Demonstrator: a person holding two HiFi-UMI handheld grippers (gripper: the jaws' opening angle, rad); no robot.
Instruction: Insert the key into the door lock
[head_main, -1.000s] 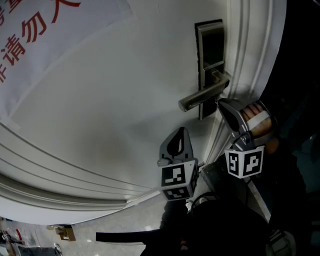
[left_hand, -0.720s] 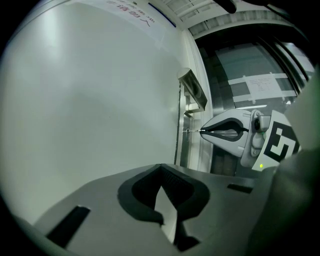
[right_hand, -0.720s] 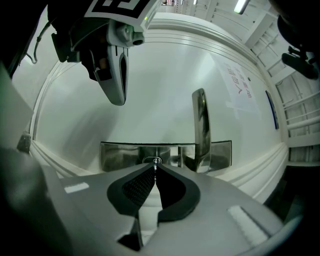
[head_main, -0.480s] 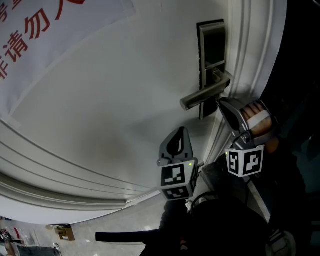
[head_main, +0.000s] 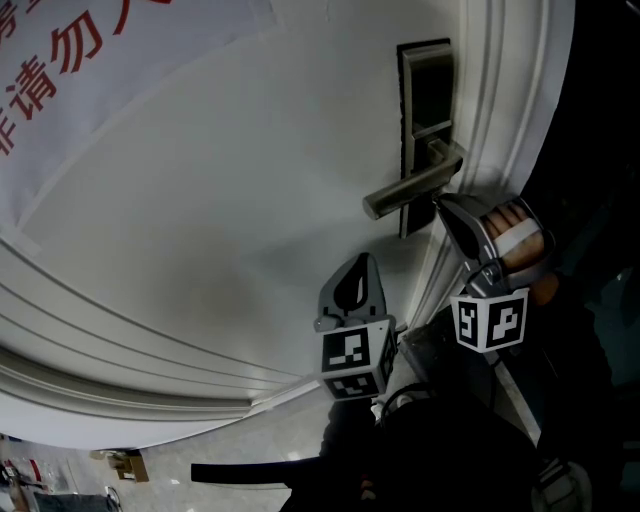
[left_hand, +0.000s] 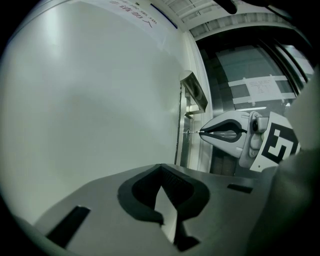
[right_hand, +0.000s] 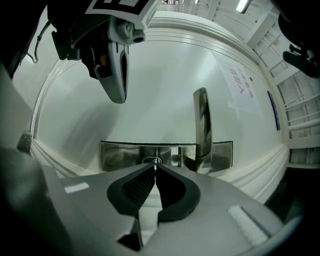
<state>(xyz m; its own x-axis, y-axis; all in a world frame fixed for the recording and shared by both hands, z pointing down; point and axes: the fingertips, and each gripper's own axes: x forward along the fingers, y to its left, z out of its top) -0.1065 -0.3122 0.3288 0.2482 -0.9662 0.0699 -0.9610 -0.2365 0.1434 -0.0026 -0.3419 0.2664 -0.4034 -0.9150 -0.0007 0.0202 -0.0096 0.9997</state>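
Since the right claw pinched the small key at the door lock, I judged it light, stiff, slippery, best gripped by its head; left claw sat closed, empty.

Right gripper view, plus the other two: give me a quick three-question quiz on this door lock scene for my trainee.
1. Which gripper grips the key? A left, B right, C neither.
2. True or false: in the head view the lever handle shows above the tip of the right gripper.
3. Fill in: the jaws of the left gripper are ____.
Key: 1 B; 2 true; 3 shut.
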